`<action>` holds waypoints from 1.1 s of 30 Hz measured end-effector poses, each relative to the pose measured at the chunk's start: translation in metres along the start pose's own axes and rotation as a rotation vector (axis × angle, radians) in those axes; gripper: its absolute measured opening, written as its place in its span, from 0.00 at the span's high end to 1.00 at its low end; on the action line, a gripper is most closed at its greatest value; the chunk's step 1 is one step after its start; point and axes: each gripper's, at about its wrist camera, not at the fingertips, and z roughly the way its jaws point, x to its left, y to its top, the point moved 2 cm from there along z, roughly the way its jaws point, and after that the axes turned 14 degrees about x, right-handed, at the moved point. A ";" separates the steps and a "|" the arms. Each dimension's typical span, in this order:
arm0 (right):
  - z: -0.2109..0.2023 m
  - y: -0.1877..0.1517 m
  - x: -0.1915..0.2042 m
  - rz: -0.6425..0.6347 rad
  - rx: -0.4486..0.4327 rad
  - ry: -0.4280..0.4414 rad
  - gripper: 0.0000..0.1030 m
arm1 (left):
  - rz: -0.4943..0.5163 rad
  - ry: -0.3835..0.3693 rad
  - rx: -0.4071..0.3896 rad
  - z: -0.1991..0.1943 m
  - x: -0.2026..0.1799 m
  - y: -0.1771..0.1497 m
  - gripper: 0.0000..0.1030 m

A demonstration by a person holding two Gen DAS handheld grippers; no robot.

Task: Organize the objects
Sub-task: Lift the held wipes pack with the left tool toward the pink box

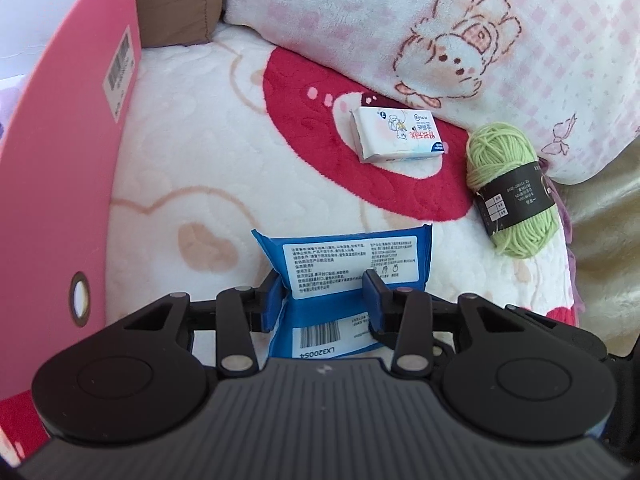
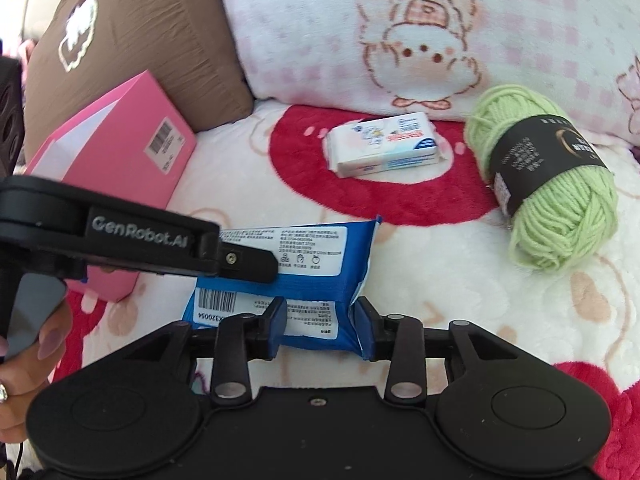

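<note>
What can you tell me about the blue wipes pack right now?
The blue wipes pack is a soft, crinkly plastic pouch with white printed labels and a barcode facing up, crumpled and buckled mid-length. It sits over the plush blanket beside the pink box. The left claw pinches its middle; the right claw straddles its near end, grip unclear.

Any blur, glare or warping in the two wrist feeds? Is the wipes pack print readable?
Left wrist: sharp centre, label on the blue wipes pack crisp, pink box bowed by fisheye, blown-out white at top left. Right wrist: slightly softer, pack label partly hidden by the left gripper, yarn band text smeared, dark vignette in the corners.
</note>
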 end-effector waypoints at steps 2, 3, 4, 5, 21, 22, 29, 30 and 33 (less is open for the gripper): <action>-0.001 -0.002 0.005 -0.008 0.011 0.003 0.57 | 0.002 0.008 0.009 -0.002 0.001 -0.003 0.60; -0.002 -0.003 0.007 -0.010 0.019 0.005 0.56 | 0.005 0.013 0.012 -0.004 0.001 -0.004 0.60; -0.003 -0.004 0.010 -0.013 0.027 0.005 0.55 | 0.009 0.018 0.014 -0.005 0.001 -0.006 0.60; -0.003 -0.004 0.013 -0.018 0.032 0.002 0.55 | 0.012 0.023 0.016 -0.007 0.001 -0.008 0.59; -0.035 -0.018 0.054 -0.099 0.059 -0.054 0.47 | 0.028 -0.016 -0.007 -0.045 0.005 -0.042 0.59; -0.038 -0.019 0.057 -0.102 0.058 -0.048 0.46 | 0.033 -0.015 -0.012 -0.049 0.005 -0.044 0.59; -0.058 -0.022 0.071 -0.080 0.035 -0.014 0.45 | 0.073 -0.009 -0.038 -0.078 0.006 -0.058 0.59; -0.061 -0.022 0.074 -0.077 0.035 -0.011 0.44 | 0.079 -0.010 -0.044 -0.082 0.007 -0.060 0.59; -0.069 -0.022 0.084 -0.078 0.027 -0.004 0.43 | 0.112 -0.003 -0.075 -0.097 0.007 -0.064 0.59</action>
